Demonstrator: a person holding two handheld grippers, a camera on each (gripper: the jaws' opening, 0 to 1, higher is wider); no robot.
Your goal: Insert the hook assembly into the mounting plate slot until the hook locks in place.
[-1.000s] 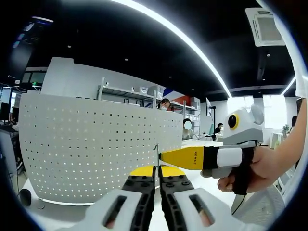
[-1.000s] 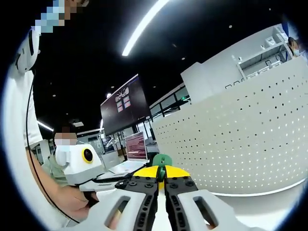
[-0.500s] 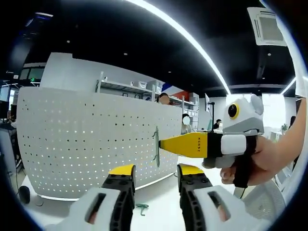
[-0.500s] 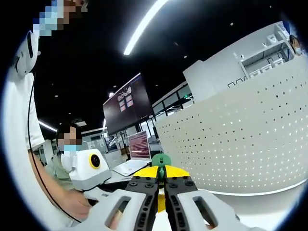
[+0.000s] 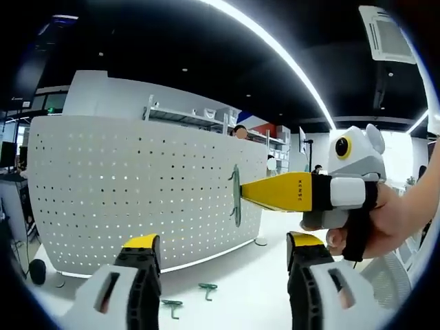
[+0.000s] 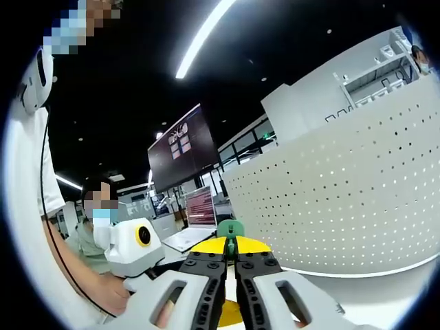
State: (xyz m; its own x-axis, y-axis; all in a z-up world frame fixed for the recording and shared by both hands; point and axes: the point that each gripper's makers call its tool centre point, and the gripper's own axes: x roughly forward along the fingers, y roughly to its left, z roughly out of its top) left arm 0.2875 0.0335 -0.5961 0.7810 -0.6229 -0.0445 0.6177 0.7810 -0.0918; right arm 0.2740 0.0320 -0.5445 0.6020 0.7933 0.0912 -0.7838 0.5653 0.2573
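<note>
The mounting plate is a white perforated panel [image 5: 130, 192] standing upright on the table, also seen on the right of the right gripper view [image 6: 344, 199]. My right gripper [image 6: 231, 253] is shut on a green hook [image 6: 230, 230] that sticks up between its yellow tips. In the left gripper view that right gripper [image 5: 242, 192] reaches in from the right and holds the green hook [image 5: 236, 196] edge-on in front of the panel's right part. My left gripper [image 5: 225, 240] stands wide open below the hook, nothing between its jaws.
Two loose green hooks [image 5: 206, 289] [image 5: 172, 306] lie on the white table [image 5: 234, 275] in front of the panel. A person's hand [image 5: 385, 227] holds the right gripper. A masked person [image 6: 96, 213] and a laptop [image 6: 196, 213] are at the left.
My left gripper's jaws, shut beside the hook a second ago, have spread wide apart and let it go. The right gripper keeps hold of the hook.
</note>
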